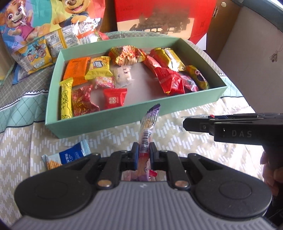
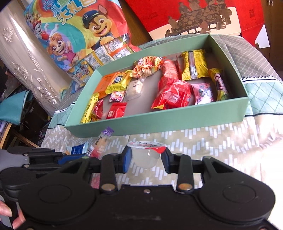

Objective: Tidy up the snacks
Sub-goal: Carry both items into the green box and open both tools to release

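Note:
A mint-green box (image 1: 113, 122) (image 2: 159, 126) holds several wrapped snacks on a patterned cloth. My left gripper (image 1: 143, 150) is shut on a long purple-and-orange snack stick (image 1: 148, 127), held upright just in front of the box's near wall; the stick also shows in the right wrist view (image 2: 101, 143). My right gripper (image 2: 146, 155) is shut on a clear jelly cup (image 2: 146, 155) with a red-rimmed lid, also in front of the box. In the left wrist view the right gripper (image 1: 187, 123) comes in from the right.
A blue-and-white snack packet (image 1: 70, 154) (image 2: 77, 150) lies on the cloth left of my left gripper. A big cartoon-dog snack bag (image 1: 35, 26) (image 2: 79, 31) with small packets stands behind the box at left. A red gift box (image 1: 159, 16) (image 2: 194, 16) stands behind.

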Demonstrator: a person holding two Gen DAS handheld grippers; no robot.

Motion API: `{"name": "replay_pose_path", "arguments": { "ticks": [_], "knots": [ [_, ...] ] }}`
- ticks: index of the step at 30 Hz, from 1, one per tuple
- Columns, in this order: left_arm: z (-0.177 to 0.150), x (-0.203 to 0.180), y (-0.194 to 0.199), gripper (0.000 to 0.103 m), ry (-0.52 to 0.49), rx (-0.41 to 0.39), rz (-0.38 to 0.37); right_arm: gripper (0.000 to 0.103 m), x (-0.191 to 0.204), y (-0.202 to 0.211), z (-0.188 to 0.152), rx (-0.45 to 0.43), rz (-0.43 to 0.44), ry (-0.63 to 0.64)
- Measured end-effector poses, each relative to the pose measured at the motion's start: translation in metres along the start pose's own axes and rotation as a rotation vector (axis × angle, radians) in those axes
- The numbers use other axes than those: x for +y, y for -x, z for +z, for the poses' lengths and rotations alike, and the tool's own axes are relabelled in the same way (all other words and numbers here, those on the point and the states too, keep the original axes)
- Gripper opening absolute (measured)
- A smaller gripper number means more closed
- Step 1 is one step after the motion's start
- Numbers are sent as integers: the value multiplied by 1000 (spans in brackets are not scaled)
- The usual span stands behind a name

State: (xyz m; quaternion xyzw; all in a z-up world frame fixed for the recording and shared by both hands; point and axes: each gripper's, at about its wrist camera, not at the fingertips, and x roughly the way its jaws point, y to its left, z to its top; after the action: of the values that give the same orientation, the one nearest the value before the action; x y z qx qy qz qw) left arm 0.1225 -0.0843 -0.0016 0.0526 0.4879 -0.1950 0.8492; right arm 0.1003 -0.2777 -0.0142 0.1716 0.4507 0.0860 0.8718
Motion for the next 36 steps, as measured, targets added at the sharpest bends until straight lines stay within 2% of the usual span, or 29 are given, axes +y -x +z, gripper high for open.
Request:
{"name": "replay_pose_path", "arguments": {
  "ticks": [4,11,17,26,28,29,30,31,32,33,34,36],
  "knots": [
    [17,5,9,12,25,-48,24,35,3,14,17,-42,17,-6],
    [58,15,-5,12,93,-79,47,35,10,10,60,-92,24,-2],
    [81,16,-30,12,109,-66,45,35,10,-15,88,-73,29,-33],
    [88,20,-57,13,118,-25,46,35,3,-40,92,-27,33,-62],
    [87,21,-60,20,123,-21,56,38,1,-43,92,-15,45,-75],
    [87,22,-61,37,127,-19,64,38,0,-42,92,-14,52,-86],
    [86,23,-61,58,130,-19,72,45,0,-41,92,-18,62,-90],
    [85,24,-60,67,129,-27,84,59,0,-39,92,-26,62,-93],
    [84,24,-59,81,128,-34,102,67,0,-37,92,-36,58,-93],
    [83,24,-58,93,128,-37,116,81,0,-34,93,-50,52,-92],
    [82,25,-57,96,129,-40,127,89,1,-31,93,-65,46,-89],
    [80,27,-54,100,136,-43,134,92,1,-28,92,-74,40,-90]
  ]
}}
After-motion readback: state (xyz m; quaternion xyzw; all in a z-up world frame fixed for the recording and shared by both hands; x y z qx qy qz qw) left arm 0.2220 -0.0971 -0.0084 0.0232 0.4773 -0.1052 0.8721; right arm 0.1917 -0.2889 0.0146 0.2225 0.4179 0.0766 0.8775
